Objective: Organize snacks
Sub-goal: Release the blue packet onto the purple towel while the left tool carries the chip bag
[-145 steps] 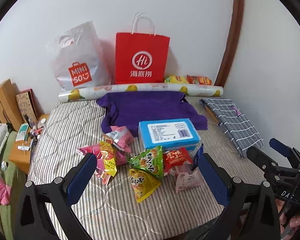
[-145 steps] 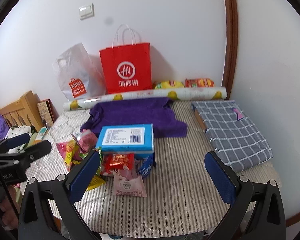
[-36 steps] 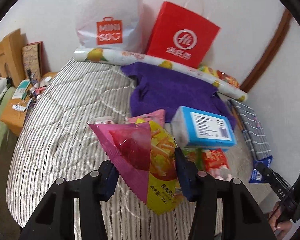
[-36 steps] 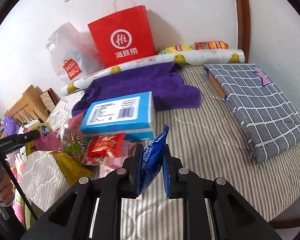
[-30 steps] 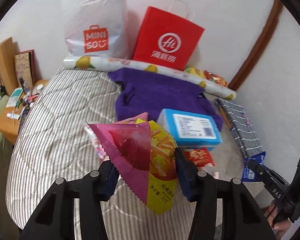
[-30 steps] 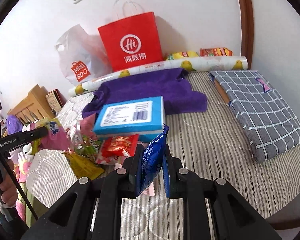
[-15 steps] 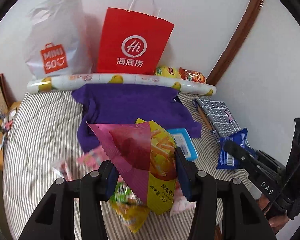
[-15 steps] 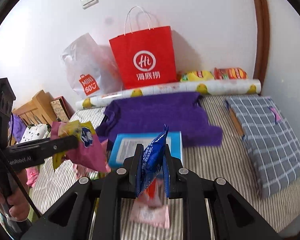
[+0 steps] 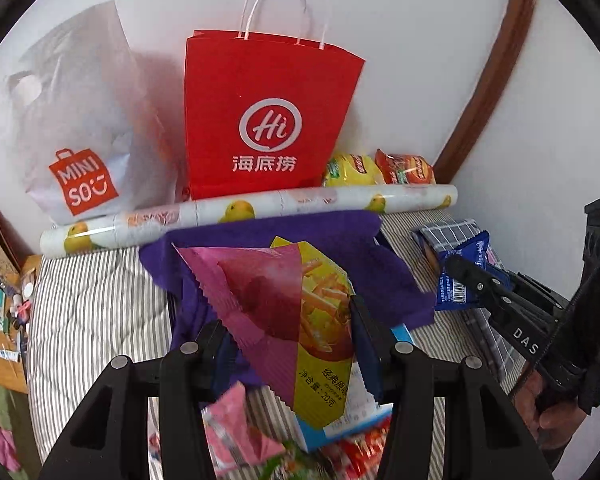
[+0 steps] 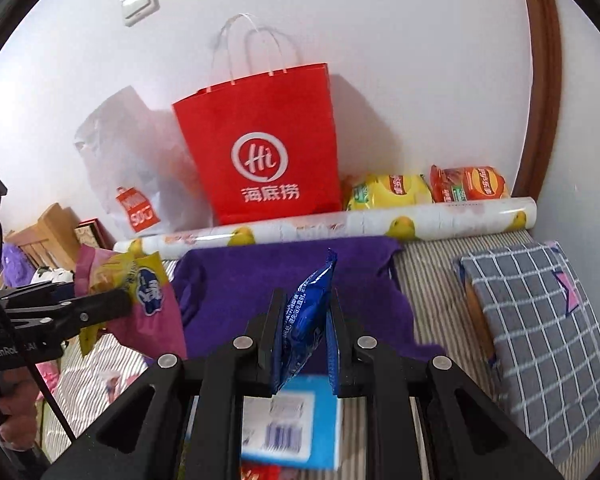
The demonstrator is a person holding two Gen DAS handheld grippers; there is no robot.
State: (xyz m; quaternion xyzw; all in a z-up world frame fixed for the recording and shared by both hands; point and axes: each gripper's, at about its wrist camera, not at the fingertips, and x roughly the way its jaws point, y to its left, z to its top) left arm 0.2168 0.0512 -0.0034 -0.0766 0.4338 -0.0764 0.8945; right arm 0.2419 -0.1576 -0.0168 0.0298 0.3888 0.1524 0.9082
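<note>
Your left hand-held gripper (image 9: 288, 344) is clamped on a pink-and-yellow foil chip packet (image 9: 296, 312), held above the striped bed (image 9: 92, 312). Your right hand-held gripper (image 10: 303, 344) pinches a small blue foil snack pouch (image 10: 306, 312) nearly closed. Both packs look light, crinkly and slippery, so grip the crimped seams, not the puffed middles.

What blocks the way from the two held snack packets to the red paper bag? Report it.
Nothing visible blocks it. Between the pink-yellow packet, the blue packet and the red bag lie only a flat purple cloth and a low fruit-print roll.
</note>
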